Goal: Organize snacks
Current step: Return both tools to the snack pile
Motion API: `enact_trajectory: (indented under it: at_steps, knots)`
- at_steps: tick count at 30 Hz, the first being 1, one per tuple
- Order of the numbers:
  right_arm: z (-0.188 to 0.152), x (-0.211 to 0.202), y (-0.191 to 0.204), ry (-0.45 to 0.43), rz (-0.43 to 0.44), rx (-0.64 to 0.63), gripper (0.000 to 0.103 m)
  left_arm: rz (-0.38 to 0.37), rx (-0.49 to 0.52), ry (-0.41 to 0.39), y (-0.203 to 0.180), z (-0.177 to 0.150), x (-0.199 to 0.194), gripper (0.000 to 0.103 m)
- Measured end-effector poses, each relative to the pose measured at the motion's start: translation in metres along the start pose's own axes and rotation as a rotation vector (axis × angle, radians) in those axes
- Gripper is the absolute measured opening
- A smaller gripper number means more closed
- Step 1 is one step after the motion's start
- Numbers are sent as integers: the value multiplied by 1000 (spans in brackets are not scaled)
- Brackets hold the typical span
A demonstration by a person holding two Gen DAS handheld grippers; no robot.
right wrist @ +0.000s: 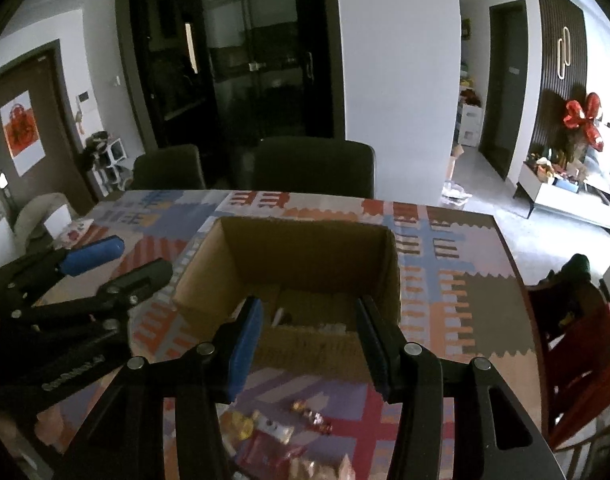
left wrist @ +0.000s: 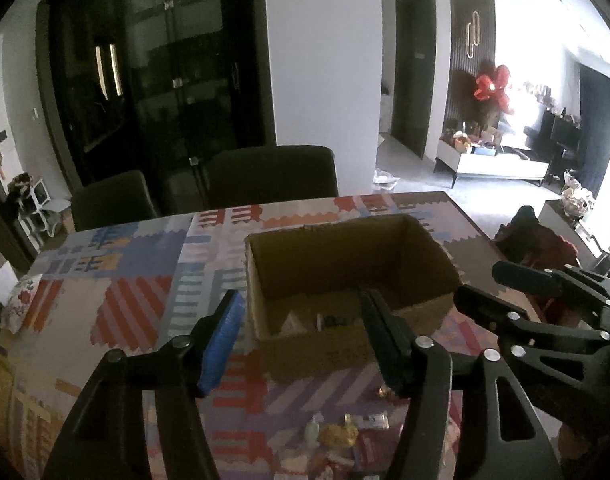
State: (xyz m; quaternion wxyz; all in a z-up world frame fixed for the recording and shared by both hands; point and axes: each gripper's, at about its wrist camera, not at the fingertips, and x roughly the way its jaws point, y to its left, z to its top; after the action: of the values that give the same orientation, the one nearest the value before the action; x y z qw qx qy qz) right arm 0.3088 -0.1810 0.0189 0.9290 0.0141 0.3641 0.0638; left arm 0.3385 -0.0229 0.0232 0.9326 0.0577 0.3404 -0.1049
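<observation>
While both tools are hovering side by side above the counter [right wrist: 445, 248], you are holding the left tool [left wrist: 301, 332] spread wide with nothing between its fingers, and the right tool [right wrist: 311, 336] likewise spread and gripping nothing. The cardboard box [right wrist: 305, 256] is sitting open just ahead of both, a few items lying inside. Loose snacks [right wrist: 281, 428] are lying on the patterned cloth nearer you.

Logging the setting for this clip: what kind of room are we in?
Most likely a home dining area open to a living room. A table under a patterned cloth holds a cardboard box and loose snacks, dark chairs stand behind it, and a low white cabinet sits farther off.
</observation>
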Motion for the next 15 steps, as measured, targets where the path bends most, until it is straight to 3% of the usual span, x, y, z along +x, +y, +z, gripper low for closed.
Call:
enact_trajectory:
  at_steps: [15]
  knots:
    - [-74,-49,0,12,-6,60,49,-27,23,-9,-20,-71,-57,63]
